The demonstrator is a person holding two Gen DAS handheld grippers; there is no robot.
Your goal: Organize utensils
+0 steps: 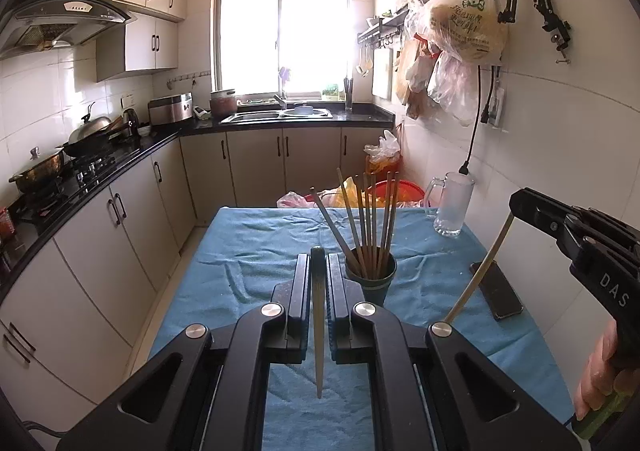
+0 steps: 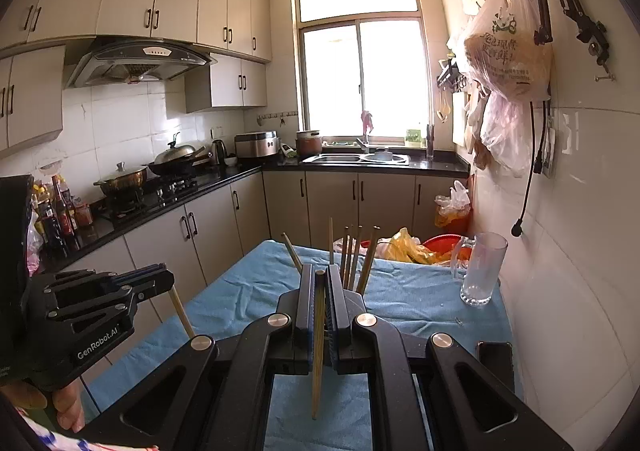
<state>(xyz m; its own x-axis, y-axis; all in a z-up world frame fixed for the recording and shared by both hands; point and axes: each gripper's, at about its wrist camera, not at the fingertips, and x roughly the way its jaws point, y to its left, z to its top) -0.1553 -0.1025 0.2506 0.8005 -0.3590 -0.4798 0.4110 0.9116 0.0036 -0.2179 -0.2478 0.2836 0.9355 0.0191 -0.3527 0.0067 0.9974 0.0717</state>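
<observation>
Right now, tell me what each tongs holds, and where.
Left tongs: one chopstick, gripped near its top. Right tongs: another chopstick, also near its top.

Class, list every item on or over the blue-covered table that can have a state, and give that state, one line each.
left gripper: jaws shut on a chopstick, held above the cloth.
right gripper: jaws shut on a second chopstick.
green holder cup: upright, holding several chopsticks.
glass mug: upright, looks empty.
phone: lying flat, screen dark.
blue cloth: spread out, wrinkled.
</observation>
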